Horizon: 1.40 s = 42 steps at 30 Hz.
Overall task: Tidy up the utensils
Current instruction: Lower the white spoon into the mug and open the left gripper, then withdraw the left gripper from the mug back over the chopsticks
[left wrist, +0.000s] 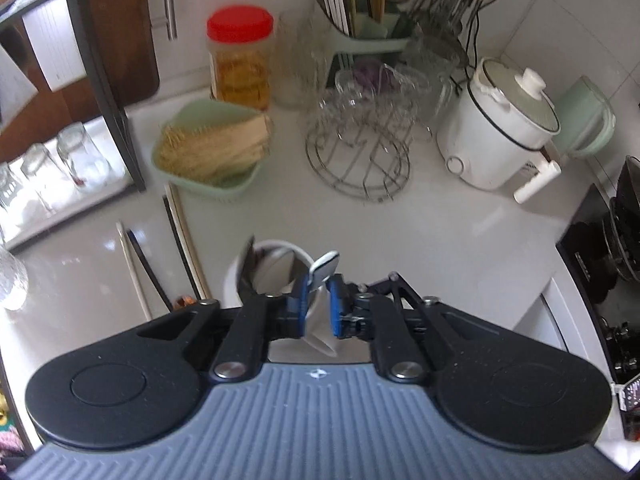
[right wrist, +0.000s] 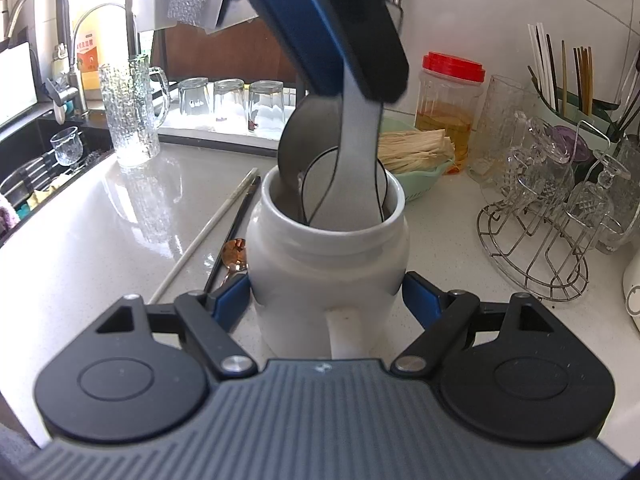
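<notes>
The right gripper clasps the lower body of a white ceramic jar with a rounded shoulder, one blue pad pressed on each side; the jar stands upright on the pale grey speckled countertop. The left gripper hangs over the jar's mouth, pointing steeply down, its jaws drawn narrow and clamped on the flat handle of a white spoon with a dark-edged bowl. The spoon's bowl is already down inside the jar, beside a round grey metal utensil that leans against the far left of the rim. On the countertop just left of the jar lie a white chopstick, a dark chopstick and a copper-coloured spoon, the spoon close to the jar's base. Beyond the jar, a pale green plastic basket holds a bundle of thin wooden sticks. A clear plastic container with a red lid stands behind it. To the far right, a wire rack of upturned glasses stands on the countertop. A pale green utensil caddy at the far wall holds upright chopsticks.
</notes>
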Available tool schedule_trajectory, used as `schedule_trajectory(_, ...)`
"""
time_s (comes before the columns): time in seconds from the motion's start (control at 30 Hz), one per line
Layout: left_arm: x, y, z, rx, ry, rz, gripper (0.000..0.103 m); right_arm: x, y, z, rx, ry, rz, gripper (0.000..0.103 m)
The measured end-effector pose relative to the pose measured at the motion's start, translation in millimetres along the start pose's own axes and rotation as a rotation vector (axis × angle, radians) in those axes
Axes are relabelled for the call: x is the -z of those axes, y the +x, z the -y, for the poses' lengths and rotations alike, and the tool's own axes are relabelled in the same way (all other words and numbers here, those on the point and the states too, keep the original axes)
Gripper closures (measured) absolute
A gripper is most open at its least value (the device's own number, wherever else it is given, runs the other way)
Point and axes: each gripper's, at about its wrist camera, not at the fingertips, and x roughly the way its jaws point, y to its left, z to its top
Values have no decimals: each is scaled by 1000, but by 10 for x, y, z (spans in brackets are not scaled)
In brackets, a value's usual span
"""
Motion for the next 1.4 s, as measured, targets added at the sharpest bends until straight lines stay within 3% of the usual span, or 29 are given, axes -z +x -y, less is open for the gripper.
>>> schedule_trajectory(0.4, -16, 137, -41, -22, -35, -38, 97, 20, 0, 4, -4, -9, 11, 18)
schedule_trajectory(0.77, -33, 0, -120, 2, -67, 17, 95, 26, -15, 4, -4, -3, 15, 18)
schedule_trajectory(1.03, 75, -178, -233, 4, -84, 84, 75, -13, -8, 0, 3, 10, -6, 18)
schedule_trajectory(1.2, 129, -374, -401, -18, -125, 170, 59, -26, 0, -15, 9, 14, -15, 18)
schedule_trajectory(1.4, 247, -581, -702, -90, -171, 235, 45, -26, 2, -28, 18, 27, -16, 18)
